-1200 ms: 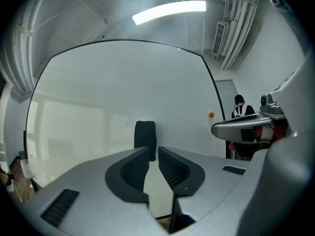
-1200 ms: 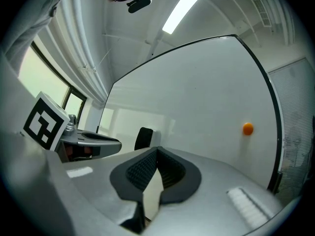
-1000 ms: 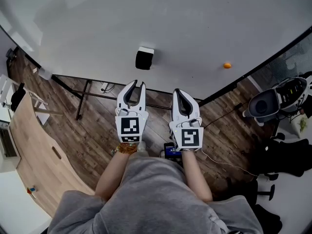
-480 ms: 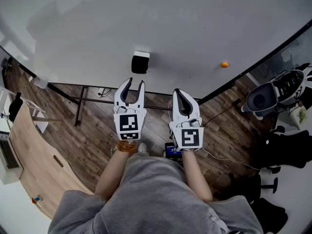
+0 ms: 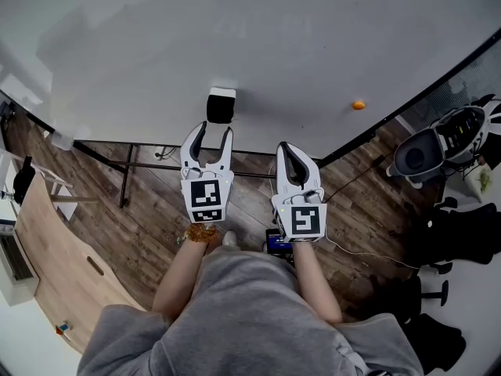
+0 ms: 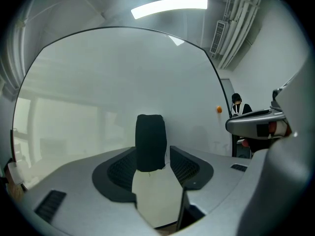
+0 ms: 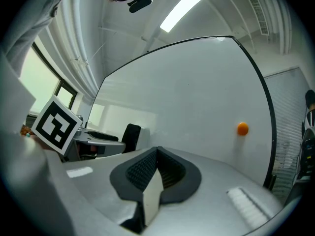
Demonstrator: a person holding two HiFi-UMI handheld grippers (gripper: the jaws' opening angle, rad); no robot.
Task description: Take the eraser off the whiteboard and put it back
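Note:
A black eraser (image 5: pixel 221 105) with a white back sticks to the large whiteboard (image 5: pixel 297 37). My left gripper (image 5: pixel 210 129) points at it, its tips just short of the eraser. Its jaws have just been opening and stand open. In the left gripper view the eraser (image 6: pixel 150 141) rises straight ahead in the gap between the pads (image 6: pixel 118 173), and neither pad touches it. My right gripper (image 5: pixel 286 149) hangs beside the left one, further from the board, shut on nothing. The right gripper view shows its jaws (image 7: pixel 156 155) closed and the eraser (image 7: pixel 131 135) off to the left.
A small orange magnet (image 5: pixel 358 105) sits on the board to the right. The board's stand bars (image 5: pixel 133 159) cross the wooden floor below. A light wooden table (image 5: pixel 55 233) lies at left, an office chair (image 5: pixel 427 159) and black bags (image 5: pixel 462 249) at right.
The left gripper has moved closer to the eraser and its jaws have spread wider. The right gripper has stayed in place, shut.

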